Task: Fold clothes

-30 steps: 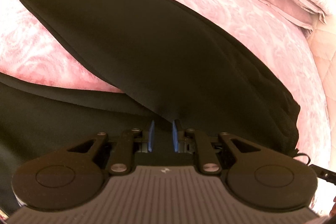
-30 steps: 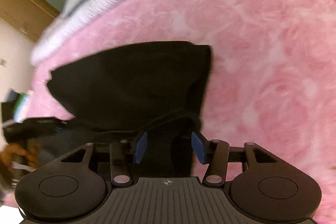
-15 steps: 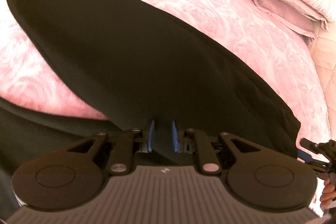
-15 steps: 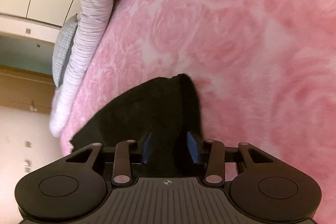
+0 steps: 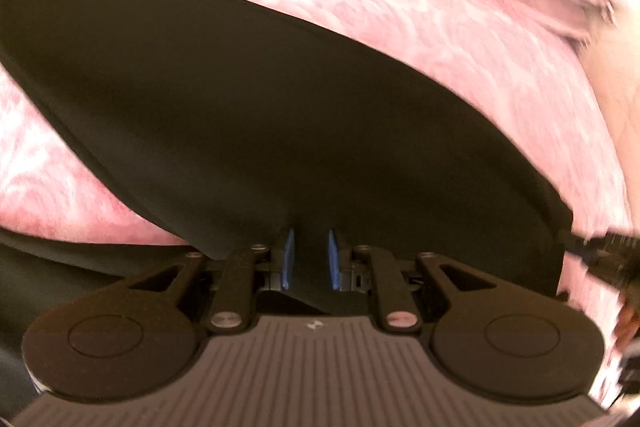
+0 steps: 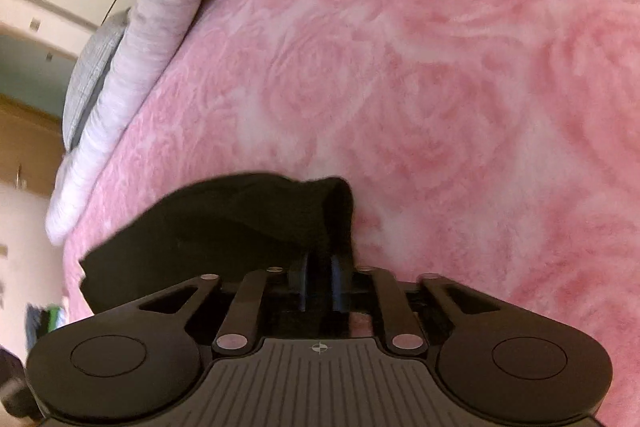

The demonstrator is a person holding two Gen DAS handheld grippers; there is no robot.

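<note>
Lying across the pink rose-patterned plush bedspread [image 6: 460,75], the long black soft-knit garment [image 5: 280,115] runs in the left wrist view from upper left down to lower right, where its narrow end meets your right gripper [image 6: 320,281]. It looks light, limp and stretchy, so expect sag; hold hems and corners. Your left gripper [image 5: 308,259] pinches its near edge, and the right's jaws are pressed together on a bunched corner.

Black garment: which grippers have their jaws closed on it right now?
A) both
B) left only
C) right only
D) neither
A: the black garment runs between the narrowed jaws of the left gripper, and the right gripper pinches its corner over the pink bedspread.
</note>
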